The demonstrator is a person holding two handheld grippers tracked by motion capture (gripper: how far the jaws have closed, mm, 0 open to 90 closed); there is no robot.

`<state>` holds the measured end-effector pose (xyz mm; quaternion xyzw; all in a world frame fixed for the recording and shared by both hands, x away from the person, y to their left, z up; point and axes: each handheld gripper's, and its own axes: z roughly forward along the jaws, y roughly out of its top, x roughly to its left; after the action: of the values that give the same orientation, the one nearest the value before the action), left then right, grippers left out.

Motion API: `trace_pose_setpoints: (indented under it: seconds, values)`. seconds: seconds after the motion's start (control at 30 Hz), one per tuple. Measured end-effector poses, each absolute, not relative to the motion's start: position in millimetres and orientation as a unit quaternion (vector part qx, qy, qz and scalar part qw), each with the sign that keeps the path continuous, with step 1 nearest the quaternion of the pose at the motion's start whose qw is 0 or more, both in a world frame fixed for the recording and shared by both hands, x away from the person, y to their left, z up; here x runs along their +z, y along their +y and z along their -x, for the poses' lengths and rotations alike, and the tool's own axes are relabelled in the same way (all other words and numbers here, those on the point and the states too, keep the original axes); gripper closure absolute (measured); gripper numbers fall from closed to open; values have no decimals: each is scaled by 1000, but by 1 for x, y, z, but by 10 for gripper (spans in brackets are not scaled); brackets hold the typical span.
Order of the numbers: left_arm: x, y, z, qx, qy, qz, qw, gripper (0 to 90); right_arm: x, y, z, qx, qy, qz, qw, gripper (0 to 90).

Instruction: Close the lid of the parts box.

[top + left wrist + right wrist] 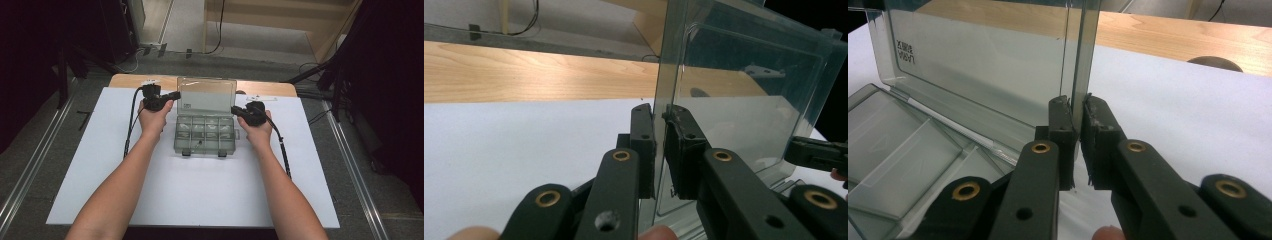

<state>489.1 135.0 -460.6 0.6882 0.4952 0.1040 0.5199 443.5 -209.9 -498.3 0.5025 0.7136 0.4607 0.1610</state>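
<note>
A clear grey plastic compartment box (205, 148) sits at the middle of the white sheet, its lid (206, 95) standing upright at the back. My left gripper (175, 95) pinches the lid's left edge and my right gripper (234, 108) pinches its right edge. In the left gripper view the jaws of the left gripper (659, 112) close on the thin lid wall (744, 90), with the right gripper (819, 155) far across. In the right gripper view my right gripper (1076, 107) clamps the lid's edge (983, 60) above the open compartments (898, 150).
A white sheet (200, 195) covers most of the wooden table (125, 80). Cables (131, 125) trail from both grippers along the forearms. Black stands and curtains flank the table, and metal rails (350, 170) run along the floor on each side.
</note>
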Motion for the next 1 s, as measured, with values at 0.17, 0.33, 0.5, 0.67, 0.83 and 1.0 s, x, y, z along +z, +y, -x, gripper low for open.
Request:
trace_pose_setpoints:
  seconds: [0.17,0.33,0.5,0.67,0.83,1.0]
  values:
    - [-458,130,-485,138,484,-702,504,851,-498,-210,-445,458,715,-504,158,841]
    - [-458,129,-482,147,478,-704,505,856,-488,-215,-450,471,697,-522,140,721]
    - [-459,127,-480,147,468,-706,510,856,-469,-218,-455,478,693,-518,154,712]
    - [-458,124,-478,152,464,-708,510,856,-456,-216,-460,487,685,-520,154,739]
    - [-459,126,-478,154,460,-708,513,856,-453,-216,-463,484,687,-519,153,767]
    - [-461,126,-477,154,462,-704,517,855,-453,-217,-461,482,689,-520,152,795]
